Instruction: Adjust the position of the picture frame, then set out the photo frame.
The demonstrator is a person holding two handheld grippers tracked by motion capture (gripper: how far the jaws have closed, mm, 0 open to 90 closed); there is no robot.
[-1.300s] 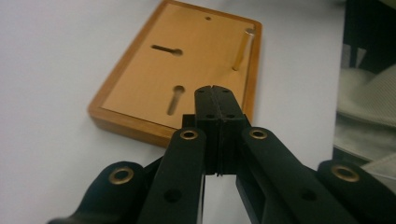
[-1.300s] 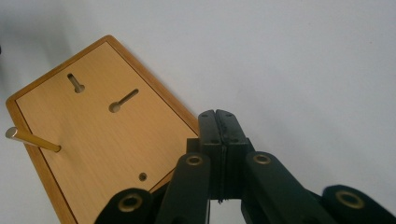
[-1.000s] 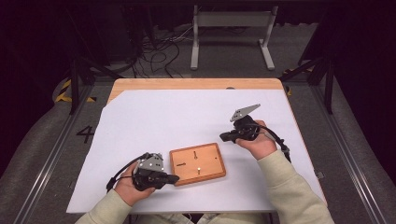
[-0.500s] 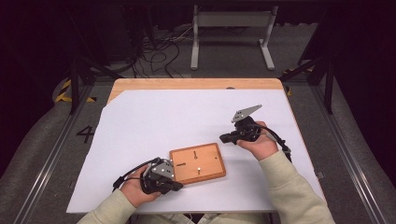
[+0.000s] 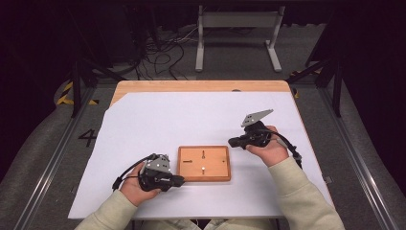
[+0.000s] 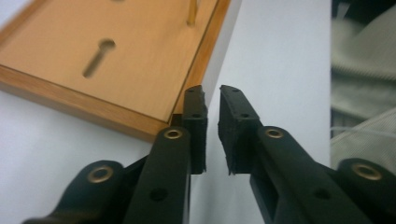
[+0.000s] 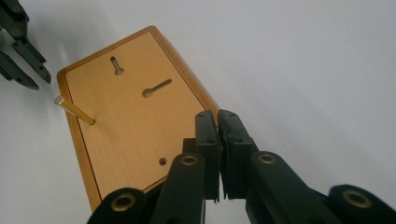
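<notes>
The left gripper (image 5: 181, 180) has slid to the wooden peg board's (image 5: 204, 164) near-left corner at the table's front edge — jaws just parting, nothing between — while the right gripper (image 5: 231, 142) hovers closed.

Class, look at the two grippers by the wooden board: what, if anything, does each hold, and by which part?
Nothing is held. The left gripper has a narrow bare gap by the wooden board; the right gripper is shut on nothing.

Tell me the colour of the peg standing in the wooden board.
Brass-gold peg; clearest in the right gripper view.
</notes>
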